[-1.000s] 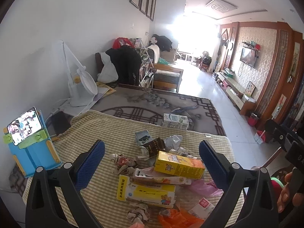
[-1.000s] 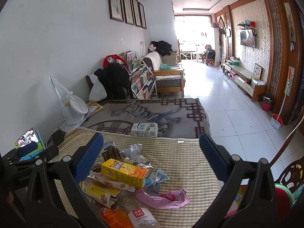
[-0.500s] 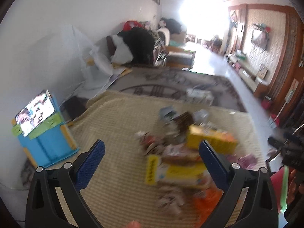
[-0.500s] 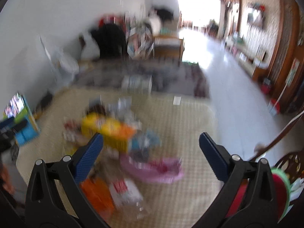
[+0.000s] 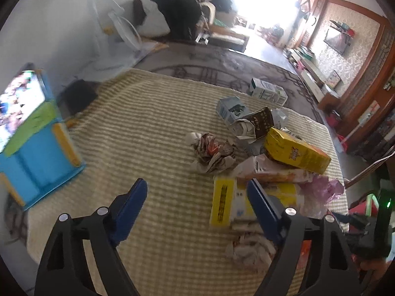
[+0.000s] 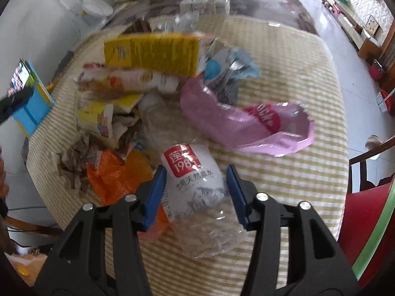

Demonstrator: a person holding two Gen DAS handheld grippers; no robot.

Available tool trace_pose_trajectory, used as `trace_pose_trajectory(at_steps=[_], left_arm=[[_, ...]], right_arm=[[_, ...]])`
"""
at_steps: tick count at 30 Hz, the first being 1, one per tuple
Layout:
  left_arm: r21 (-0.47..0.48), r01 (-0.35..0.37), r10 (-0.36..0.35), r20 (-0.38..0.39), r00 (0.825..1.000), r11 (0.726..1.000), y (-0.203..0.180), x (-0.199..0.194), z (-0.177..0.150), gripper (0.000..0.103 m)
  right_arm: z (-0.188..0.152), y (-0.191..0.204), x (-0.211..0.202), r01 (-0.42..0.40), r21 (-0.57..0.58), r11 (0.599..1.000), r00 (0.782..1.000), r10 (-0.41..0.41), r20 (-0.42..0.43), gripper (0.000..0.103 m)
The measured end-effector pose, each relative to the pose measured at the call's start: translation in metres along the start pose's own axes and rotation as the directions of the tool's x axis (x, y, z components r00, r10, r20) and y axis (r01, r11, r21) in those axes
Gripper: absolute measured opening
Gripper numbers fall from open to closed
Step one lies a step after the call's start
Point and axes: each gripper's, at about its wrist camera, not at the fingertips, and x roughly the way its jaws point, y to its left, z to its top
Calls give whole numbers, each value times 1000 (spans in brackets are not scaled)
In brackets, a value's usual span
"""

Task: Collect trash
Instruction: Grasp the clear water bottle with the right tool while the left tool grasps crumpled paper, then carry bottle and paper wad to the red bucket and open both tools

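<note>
The table (image 6: 284, 56), under a yellow-checked cloth, carries a heap of trash at its 9 o'clock side. The right claw (image 6: 196, 185) has just been narrowing astride the crushed clear water bottle (image 6: 192, 187), seemingly to pinch it; contact is unclear. The left claw (image 5: 197, 197), also narrowing, hangs empty beside the yellow carton (image 5: 223, 202).

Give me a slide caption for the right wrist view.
Right tongs, closing, straddle a crushed clear water bottle beside a pink bag on the checked cloth.
</note>
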Motion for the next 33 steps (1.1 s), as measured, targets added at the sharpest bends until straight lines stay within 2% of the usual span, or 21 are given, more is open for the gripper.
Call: trace_pose_trajectory(at_steps=[1,6,9,13,15,16,18,23,26,29,33], left_arm=[[10,10,-10,-9,1000,1000,0,8,6,79],[66,71,-66,-71,995,995,-4,56,35,75],[72,119,-108,-142,984,990,-6,88,44,72],[66,164,-145,-229,963,984,-10,127,43,54],[24,212,-201,-238,950,977,-7,132,43,37],[25,209,-197,-230,953,978,-6,132,44,30],[41,202,-190,-204,960,978,-4,127,45,27],[62,160,-153,-105,983,985,9,93,47,25],[49,123,-122,-30,992,991,17,64,48,25],[38,120,-122,38,992,992,13,35,48,25],[69,143,-149,95,984,987,-22,3,42,25]], right_arm=[[-3,2,4,29,15,999,1000,-29,-1,73],[-14,12,-3,43,72,996,999,-45,26,54],[-18,19,-17,61,110,992,996,-68,60,51],[-16,20,-37,75,156,985,989,-93,113,47],[-16,21,-50,78,177,981,986,-103,135,45],[-16,20,-54,78,183,980,984,-105,144,44],[-13,24,-67,76,192,978,979,-110,172,42],[-7,34,-94,66,174,983,965,-107,239,41],[-5,34,-114,55,160,986,949,-101,299,41],[-3,27,-132,38,146,989,931,-88,354,41],[-6,3,-148,23,130,991,915,-73,396,41]])
